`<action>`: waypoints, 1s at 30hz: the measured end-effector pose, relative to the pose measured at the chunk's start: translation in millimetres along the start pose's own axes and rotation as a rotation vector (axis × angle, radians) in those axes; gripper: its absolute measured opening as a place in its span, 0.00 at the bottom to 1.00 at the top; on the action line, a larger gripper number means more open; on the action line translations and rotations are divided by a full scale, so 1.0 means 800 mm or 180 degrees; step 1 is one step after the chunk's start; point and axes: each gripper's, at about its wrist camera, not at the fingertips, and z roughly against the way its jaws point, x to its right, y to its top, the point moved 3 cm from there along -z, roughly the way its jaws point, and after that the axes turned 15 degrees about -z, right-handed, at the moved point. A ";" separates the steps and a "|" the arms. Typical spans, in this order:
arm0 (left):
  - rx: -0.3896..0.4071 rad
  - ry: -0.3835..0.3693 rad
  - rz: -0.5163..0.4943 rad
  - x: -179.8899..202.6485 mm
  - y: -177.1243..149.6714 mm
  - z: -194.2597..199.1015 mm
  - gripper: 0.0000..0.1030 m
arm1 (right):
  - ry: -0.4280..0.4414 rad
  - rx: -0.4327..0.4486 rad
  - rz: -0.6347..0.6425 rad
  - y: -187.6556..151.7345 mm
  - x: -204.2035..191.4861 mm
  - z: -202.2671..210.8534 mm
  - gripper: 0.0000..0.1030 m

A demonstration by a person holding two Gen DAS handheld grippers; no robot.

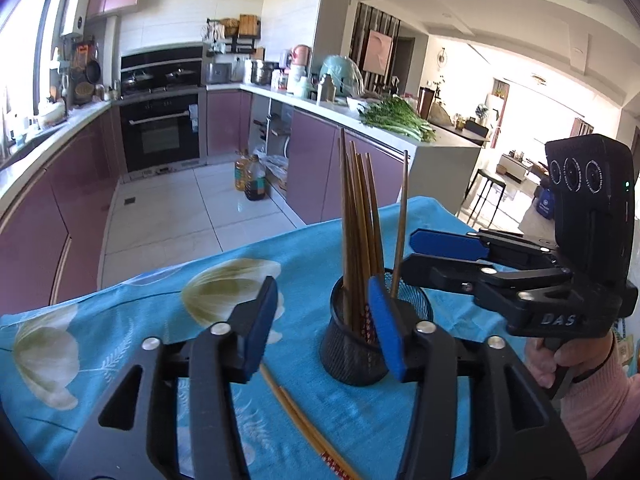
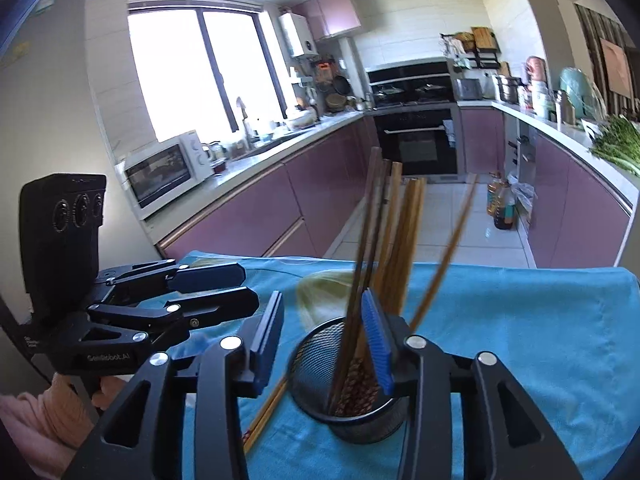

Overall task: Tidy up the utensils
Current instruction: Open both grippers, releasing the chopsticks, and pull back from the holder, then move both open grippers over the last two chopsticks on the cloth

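Two grippers with parted jaws flank a mesh cup of chopsticks.

Left gripper (image 1: 324, 324) and right gripper (image 2: 324, 340) both stand released, gripping nothing. Chopsticks (image 1: 358, 216) stand upright in the black mesh holder (image 1: 348, 354) on the blue floral cloth (image 1: 160, 296); a loose pair (image 1: 308, 434) lies flat beside it.

Bright daylight; large kitchen window (image 2: 200, 76) blown out, living room end overexposed too. Heavy fisheye bending, dark vignette corners. One leaning brown wooden chopstick (image 2: 448, 256) motion-blurred; rest sharp
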 end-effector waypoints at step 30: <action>-0.1112 0.0058 0.0167 0.003 -0.173 -0.062 0.64 | -0.0082 -0.0914 -0.0095 -0.151 -0.008 -0.045 0.71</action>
